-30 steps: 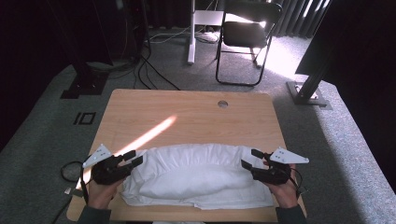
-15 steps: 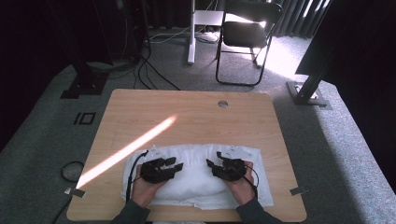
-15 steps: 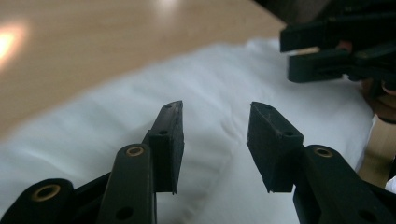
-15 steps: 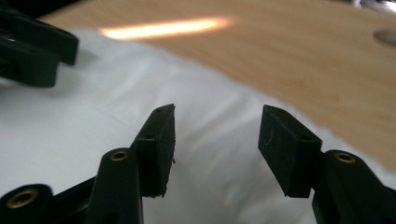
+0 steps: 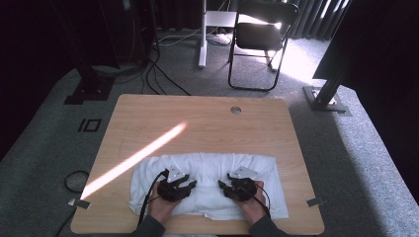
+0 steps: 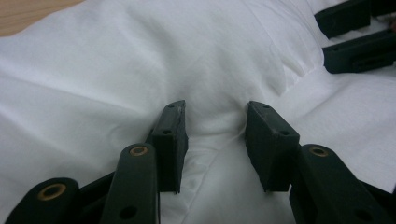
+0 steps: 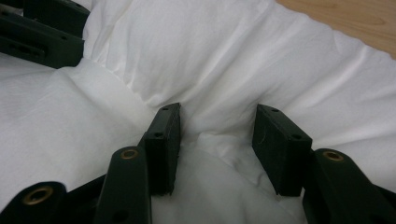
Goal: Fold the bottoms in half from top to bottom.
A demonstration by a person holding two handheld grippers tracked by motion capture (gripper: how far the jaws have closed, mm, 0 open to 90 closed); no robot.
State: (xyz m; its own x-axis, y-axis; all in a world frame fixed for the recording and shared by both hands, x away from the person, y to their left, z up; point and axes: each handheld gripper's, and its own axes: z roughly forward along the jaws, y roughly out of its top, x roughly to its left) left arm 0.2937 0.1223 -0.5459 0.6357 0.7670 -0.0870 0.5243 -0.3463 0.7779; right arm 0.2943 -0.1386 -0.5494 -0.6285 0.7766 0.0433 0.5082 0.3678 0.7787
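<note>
Both tongs set down on the cloth, jaws parted and closing.

Left gripper (image 6: 215, 140) and right gripper (image 7: 215, 142) each straddle a raised fold, seemingly not yet pinched. The rumpled white soft fabric sheet (image 5: 207, 170), at the near edge of the wooden table (image 5: 207, 123), is judged light and limp; best taken by those folds.

both grippers moved inward onto cloth (image 5: 207, 170), fingers closing

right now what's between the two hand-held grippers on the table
Only white cloth: in the high view the left hand-held gripper and right hand-held gripper rest on it side by side, with a bare rumpled strip of fabric between them.
</note>
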